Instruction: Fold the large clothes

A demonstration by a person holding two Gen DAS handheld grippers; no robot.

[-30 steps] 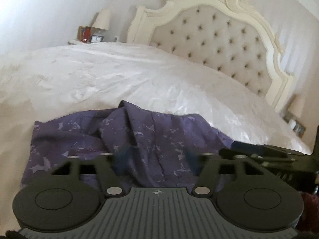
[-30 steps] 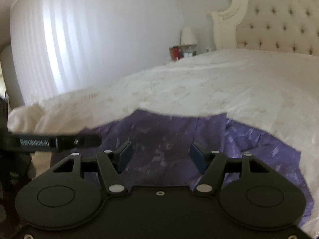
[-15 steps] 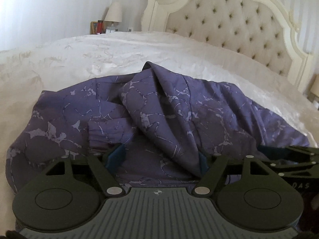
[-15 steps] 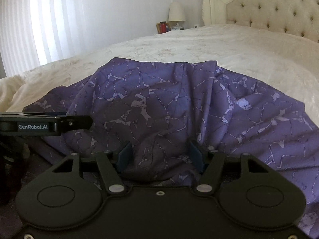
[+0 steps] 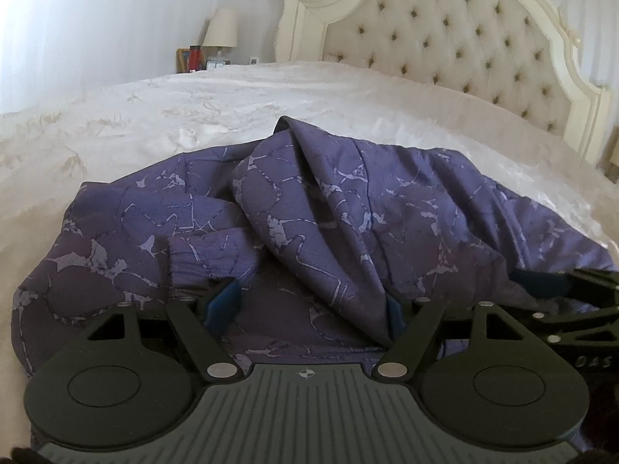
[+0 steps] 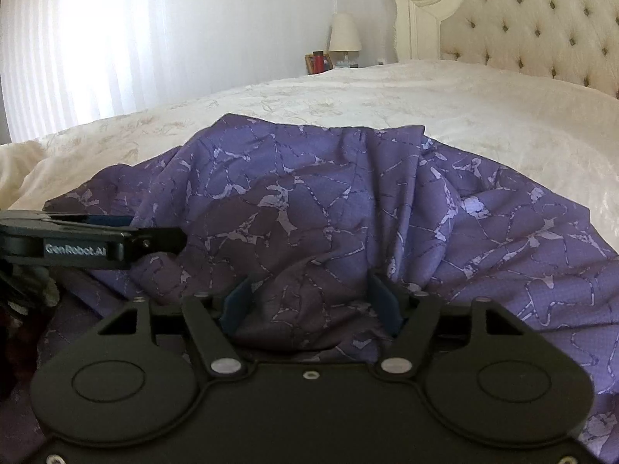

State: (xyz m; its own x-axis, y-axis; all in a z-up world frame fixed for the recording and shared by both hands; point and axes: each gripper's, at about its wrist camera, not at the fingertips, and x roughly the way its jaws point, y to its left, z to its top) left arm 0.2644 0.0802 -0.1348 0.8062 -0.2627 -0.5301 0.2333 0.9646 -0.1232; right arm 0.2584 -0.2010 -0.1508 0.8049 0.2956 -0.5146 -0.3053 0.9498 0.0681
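Note:
A large purple garment point(image 5: 348, 208) with a pale crackle pattern lies crumpled on the white bedspread point(image 5: 216, 116); it also fills the right wrist view point(image 6: 329, 208). A cuffed sleeve end point(image 5: 201, 259) lies at its left. My left gripper point(image 5: 309, 305) is open, low over the near edge of the garment, with cloth between its blue pads point(image 5: 222, 301). My right gripper point(image 6: 309, 301) is open with a bulge of cloth between its pads point(image 6: 383, 301). Each gripper shows at the side of the other's view: right one point(image 5: 572, 301), left one point(image 6: 89, 243).
The tufted cream headboard point(image 5: 445, 42) stands at the far end of the bed. A nightstand with a lamp point(image 5: 220, 31), a red bottle point(image 6: 318, 62) and frames is at the far left corner. A bright curtained window point(image 6: 96, 50) is on the left wall.
Both grippers have dropped and moved in close over the purple garment, which now fills the lower part of both views. Both stay open. In the last half second little has moved.

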